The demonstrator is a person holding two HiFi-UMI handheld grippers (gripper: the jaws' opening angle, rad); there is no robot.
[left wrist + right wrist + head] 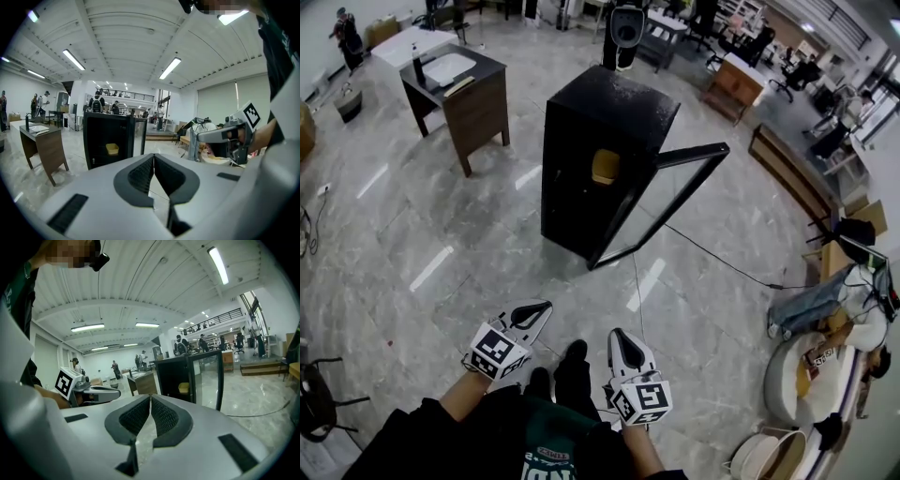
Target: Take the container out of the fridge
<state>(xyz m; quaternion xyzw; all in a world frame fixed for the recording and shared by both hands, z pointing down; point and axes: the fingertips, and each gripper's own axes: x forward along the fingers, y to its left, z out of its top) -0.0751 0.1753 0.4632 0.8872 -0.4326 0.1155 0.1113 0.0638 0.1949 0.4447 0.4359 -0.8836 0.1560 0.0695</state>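
Inside the black fridge [609, 103], glass door [660, 202] ajar: yellow container [606, 167], well apart from both tongs. Left tongs [546, 306], right tongs [616, 334]: pressed shut, gripping nothing. Judged risks: clipping that door on reaching in; tripping on floor cable [712, 258].
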